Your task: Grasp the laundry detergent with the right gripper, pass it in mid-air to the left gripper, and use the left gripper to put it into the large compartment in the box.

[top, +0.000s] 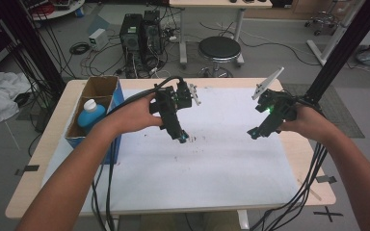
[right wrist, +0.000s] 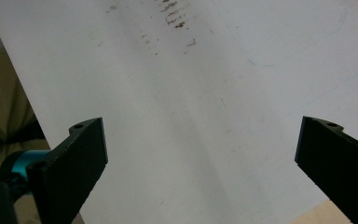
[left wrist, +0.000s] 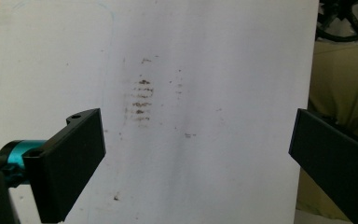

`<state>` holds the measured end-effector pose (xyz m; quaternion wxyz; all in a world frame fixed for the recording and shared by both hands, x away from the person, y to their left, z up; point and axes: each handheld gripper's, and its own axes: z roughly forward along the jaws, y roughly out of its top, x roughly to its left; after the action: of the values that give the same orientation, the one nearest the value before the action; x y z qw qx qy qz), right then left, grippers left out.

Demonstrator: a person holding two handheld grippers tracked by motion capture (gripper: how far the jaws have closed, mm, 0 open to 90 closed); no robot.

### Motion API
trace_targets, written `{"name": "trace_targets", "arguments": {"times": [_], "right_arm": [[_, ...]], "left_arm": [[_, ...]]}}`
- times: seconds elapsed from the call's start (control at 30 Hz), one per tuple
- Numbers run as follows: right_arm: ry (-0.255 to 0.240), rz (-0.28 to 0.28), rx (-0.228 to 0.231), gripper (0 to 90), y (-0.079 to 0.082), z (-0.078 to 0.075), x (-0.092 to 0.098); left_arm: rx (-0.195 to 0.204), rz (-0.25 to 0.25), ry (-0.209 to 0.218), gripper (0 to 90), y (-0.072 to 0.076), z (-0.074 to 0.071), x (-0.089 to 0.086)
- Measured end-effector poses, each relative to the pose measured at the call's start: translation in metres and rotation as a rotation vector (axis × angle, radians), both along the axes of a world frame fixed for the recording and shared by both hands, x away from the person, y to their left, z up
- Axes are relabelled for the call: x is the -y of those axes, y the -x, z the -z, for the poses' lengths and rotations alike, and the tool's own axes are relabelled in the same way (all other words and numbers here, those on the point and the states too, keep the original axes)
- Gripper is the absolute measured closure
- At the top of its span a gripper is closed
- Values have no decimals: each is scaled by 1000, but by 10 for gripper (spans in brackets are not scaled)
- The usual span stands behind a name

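A wooden desk carries a white sheet over most of its top. The sheet shows a cluster of brown smudges near its middle, seen in the left gripper view at about 11 o'clock from centre and in the right gripper view toward 12 o'clock.

The left hand-held gripper is held above the sheet, slightly toward 10 o'clock from the sheet's centre, tips pointing down. In its own view both black jaws stand wide apart with bare sheet between them; nothing is gripped.

The right hand-held gripper hovers over the sheet toward 2 o'clock, well apart from the left one, a green light glowing on its body. Its own view shows its jaws spread just as wide, holding nothing.

At 9 o'clock on the desk sits an open cardboard box with a blue side, and a blue bottle with a white cap stands inside it.

On the floor beyond the desk at 12 o'clock are a round black stool and two computer towers
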<state>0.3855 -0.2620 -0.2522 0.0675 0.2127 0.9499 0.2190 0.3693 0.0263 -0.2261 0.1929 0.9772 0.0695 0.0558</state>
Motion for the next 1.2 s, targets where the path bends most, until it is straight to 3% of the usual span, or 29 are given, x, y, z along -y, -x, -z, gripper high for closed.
{"name": "trace_targets", "arguments": {"times": [0.2, 0.67, 1.2], "right_arm": [[9, -6, 5, 13, -9, -6, -8], [14, 1, 1, 13, -12, -6, -10], [20, -4, 1, 13, -12, -5, -11]], "left_arm": [[-5, 49, -9, 36, 3, 3, 7], [2, 91, 12, 36, 10, 6, 20], [6, 72, 5, 36, 7, 7, 17]]}}
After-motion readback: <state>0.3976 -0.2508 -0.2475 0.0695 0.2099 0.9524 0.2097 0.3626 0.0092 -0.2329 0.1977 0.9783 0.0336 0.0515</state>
